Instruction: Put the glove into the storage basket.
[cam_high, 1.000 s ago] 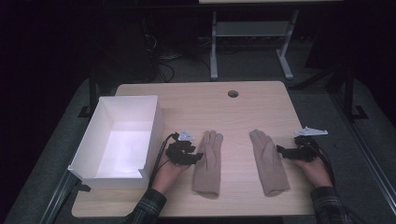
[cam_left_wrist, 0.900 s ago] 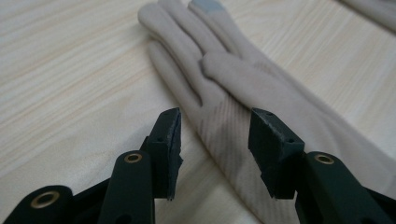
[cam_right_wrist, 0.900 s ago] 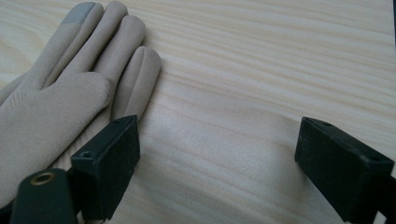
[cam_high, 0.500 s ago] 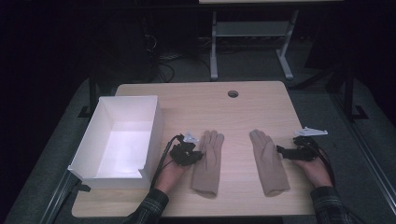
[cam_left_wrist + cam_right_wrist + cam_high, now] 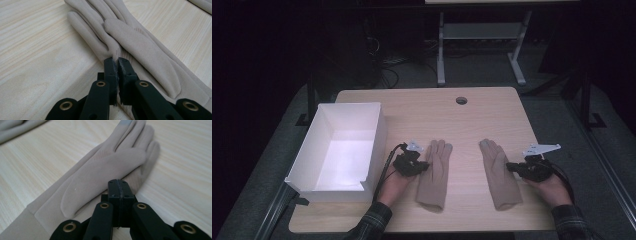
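Two beige gloves lie flat on the wooden table (image 5: pixel 422 105), fingers pointing away from me. My left gripper (image 5: pixel 426 166) (image 5: pixel 115 60) sits at the left glove's (image 5: pixel 433 175) (image 5: pixel 140 42) outer edge. Its jaws are pinched on the fabric just below the little finger, where small creases show. My right gripper (image 5: pixel 509 166) (image 5: pixel 119 181) rests at the right glove's (image 5: pixel 499 175) (image 5: pixel 105 167) outer edge. Its jaws have just been closing and now meet tightly. I see no fabric between them.
A white open box (image 5: pixel 377 130) stands at the table's left side, close to my left hand. A round cable hole (image 5: pixel 461 100) is near the far edge. Bare wood separates the two gloves. Desk legs and cables stand on the dark floor beyond.
The right hand and its gripper have shifted slightly toward the right glove's edge. The left hand and both gloves lie as before.
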`<action>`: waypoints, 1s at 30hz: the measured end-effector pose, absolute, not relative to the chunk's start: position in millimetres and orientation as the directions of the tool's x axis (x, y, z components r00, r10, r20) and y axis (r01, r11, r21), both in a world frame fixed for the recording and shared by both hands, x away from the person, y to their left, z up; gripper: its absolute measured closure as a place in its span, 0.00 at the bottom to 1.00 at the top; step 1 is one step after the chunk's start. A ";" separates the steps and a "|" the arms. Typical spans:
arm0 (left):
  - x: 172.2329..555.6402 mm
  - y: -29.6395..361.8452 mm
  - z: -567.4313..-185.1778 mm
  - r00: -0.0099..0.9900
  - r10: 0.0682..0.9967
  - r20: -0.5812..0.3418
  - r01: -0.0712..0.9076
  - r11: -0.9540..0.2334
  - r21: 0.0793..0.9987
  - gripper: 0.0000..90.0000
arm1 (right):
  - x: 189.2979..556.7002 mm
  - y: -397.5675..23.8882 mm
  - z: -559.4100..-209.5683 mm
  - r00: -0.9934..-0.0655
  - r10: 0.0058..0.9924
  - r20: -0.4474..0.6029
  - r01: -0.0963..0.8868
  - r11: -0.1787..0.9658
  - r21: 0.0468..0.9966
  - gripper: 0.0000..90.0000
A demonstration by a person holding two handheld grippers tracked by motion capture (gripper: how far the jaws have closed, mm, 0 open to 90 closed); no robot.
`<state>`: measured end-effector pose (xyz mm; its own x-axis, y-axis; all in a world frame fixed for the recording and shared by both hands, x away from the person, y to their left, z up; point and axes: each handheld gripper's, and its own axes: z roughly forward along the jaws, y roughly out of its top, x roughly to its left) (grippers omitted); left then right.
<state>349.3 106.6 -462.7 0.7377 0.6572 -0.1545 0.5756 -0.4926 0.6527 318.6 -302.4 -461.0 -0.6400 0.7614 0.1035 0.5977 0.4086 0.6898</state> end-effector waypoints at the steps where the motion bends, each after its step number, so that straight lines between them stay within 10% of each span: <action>1: 349.3 106.6 -462.7 0.738 0.657 -0.154 0.575 -0.492 0.653 0.96 | 318.8 -301.1 -462.3 -0.641 0.761 0.105 0.601 0.412 0.684 1.00; 30: 360.1 96.7 -463.5 0.710 0.654 -0.260 0.610 -0.387 0.692 0.96 | 321.6 -237.1 -467.2 -0.754 0.647 0.117 0.536 0.502 0.679 1.00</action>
<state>360.1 96.7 -463.5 0.7098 0.6545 -0.2603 0.6101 -0.3867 0.6915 321.6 -237.1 -467.2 -0.7537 0.6467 0.1171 0.5359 0.5016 0.6791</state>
